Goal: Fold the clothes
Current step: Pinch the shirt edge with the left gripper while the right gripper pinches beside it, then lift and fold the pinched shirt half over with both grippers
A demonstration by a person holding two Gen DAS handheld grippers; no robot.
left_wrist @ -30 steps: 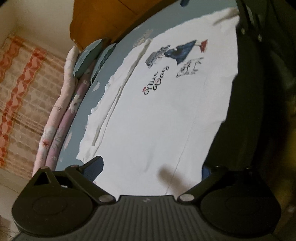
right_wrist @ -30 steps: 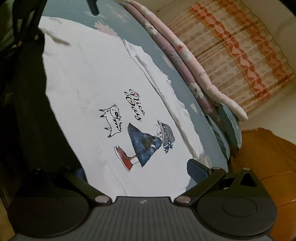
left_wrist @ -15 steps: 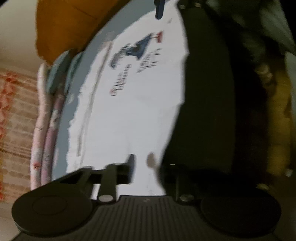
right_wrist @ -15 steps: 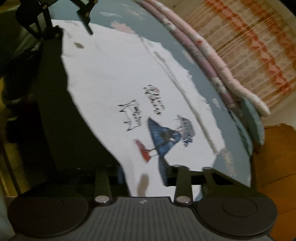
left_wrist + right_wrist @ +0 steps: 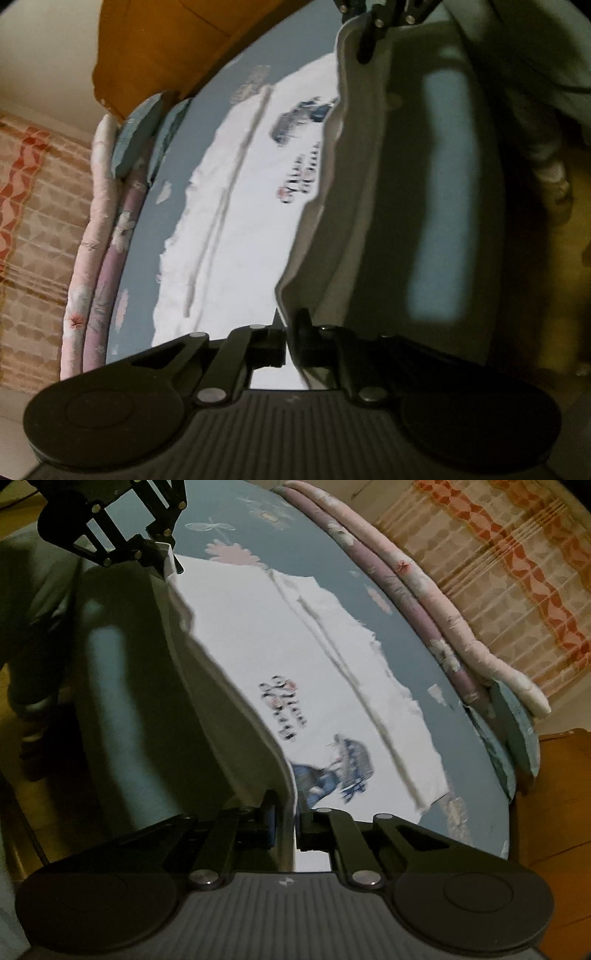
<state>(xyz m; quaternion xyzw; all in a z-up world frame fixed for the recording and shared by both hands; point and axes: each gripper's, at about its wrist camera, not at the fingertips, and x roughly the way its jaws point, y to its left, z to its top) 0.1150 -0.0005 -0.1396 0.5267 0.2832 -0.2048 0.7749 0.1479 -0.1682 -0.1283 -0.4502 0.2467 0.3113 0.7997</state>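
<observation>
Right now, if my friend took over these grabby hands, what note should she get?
Left gripper: shut on the near edge of the white T-shirt.
Right gripper: jaws closing, pinching the same edge at its other end.
The shirt lies print side up on the blue bed sheet, with the held edge lifted off it and the far sleeve side already tucked in.
Done: both ends gripped, edge raised.
Left: probably carry that edge over the print, lay it flat, let go, then finish the folds.

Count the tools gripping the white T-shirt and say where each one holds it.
2. The left tool is shut on the white T-shirt at its near edge. The right tool is closing on the same edge further along, cloth between its fingers. The edge is lifted between them. Nothing suggests another.
</observation>
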